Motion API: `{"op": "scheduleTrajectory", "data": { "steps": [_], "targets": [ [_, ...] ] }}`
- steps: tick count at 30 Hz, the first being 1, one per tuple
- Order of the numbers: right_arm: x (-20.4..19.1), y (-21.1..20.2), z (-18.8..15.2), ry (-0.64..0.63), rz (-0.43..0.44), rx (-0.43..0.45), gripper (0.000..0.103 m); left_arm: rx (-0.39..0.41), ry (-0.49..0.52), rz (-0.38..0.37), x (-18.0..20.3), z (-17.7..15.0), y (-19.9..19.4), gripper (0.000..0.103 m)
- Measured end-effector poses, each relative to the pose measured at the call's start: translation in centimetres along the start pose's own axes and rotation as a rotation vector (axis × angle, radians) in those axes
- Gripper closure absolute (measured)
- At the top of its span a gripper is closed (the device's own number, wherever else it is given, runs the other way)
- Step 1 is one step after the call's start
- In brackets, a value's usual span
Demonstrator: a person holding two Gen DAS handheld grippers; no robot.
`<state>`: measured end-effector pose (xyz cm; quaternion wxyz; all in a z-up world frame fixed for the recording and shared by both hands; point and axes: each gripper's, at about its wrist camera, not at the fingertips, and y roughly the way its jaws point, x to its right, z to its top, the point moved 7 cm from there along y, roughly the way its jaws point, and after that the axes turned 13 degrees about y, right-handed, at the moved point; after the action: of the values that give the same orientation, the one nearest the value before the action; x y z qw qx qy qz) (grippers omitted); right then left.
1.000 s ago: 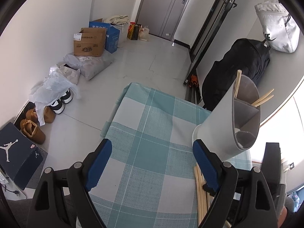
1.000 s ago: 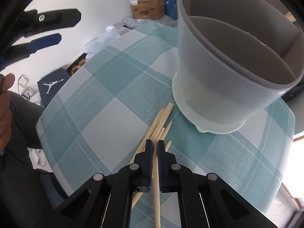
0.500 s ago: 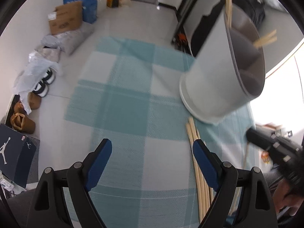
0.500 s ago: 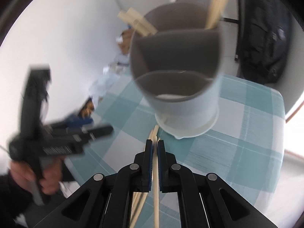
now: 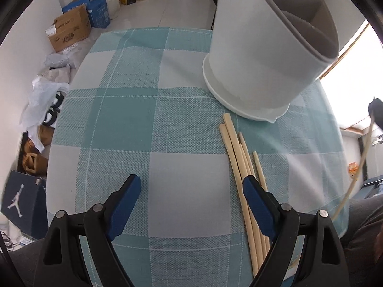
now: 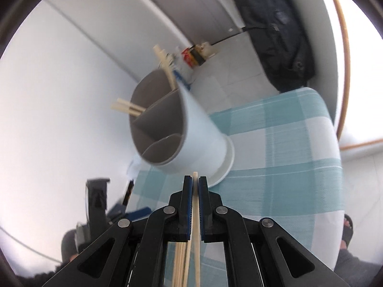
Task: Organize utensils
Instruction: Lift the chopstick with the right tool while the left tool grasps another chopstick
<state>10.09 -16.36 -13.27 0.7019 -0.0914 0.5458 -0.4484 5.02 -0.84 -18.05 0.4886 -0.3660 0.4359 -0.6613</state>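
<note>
Teal-and-white check cloth [image 5: 124, 119] covers the table, w/ floor clutter beyond its far left edge: 1 brown carton [image 5: 68, 30] w/ a printed label too small to read, 1 blue box [image 5: 99, 12] behind it, 1 dark shoebox [image 5: 20, 198] near left w/ a white jumping-figure logo.

1 white holder [image 5: 261, 55] stands far right on the cloth, grey inside, split into compartments; right wrist view shows 3 of them, w/ 2 bunches of chopsticks sticking out of the far ones — approx 2 per bunch, blurred.

Loose sticks [image 5: 241, 167] lie on the cloth just near the holder's base, approx 5, some overlapping so count isn't firm.

Left gripper [image 5: 191, 203] hangs over the near cloth, blue pads wide apart, nothing between them; right pad is over the loose sticks.

Right gripper [image 6: 195, 186] is clamped on 1 chopstick [image 6: 195, 215], tip poking just past the pads, aimed at the holder's base. Same stick shows blurred at right edge of left view.
</note>
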Motion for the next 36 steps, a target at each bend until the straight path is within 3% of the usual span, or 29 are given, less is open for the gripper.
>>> {"op": "scheduleTrajectory", "data": {
  "steps": [11,20,31,36],
  "targets": [
    [1.0,-3.0,1.4,0.046,0.021,0.076,0.099,-0.036,0.052,0.114,0.4,0.1,0.7,0.018],
    [1.1,-4.2,1.9,0.044,0.035,0.109,0.099,-0.056,0.041,0.123,-0.5,1.3,1.5,0.019],
    [1.1,-4.4,2.0,0.040,0.041,0.117,0.099,-0.029,0.066,0.085,0.1,2.6,1.6,0.073],
    [1.1,-4.4,2.0,0.039,0.040,0.117,0.099,-0.025,0.050,0.084,0.0,3.2,1.9,0.074]
  ]
}}
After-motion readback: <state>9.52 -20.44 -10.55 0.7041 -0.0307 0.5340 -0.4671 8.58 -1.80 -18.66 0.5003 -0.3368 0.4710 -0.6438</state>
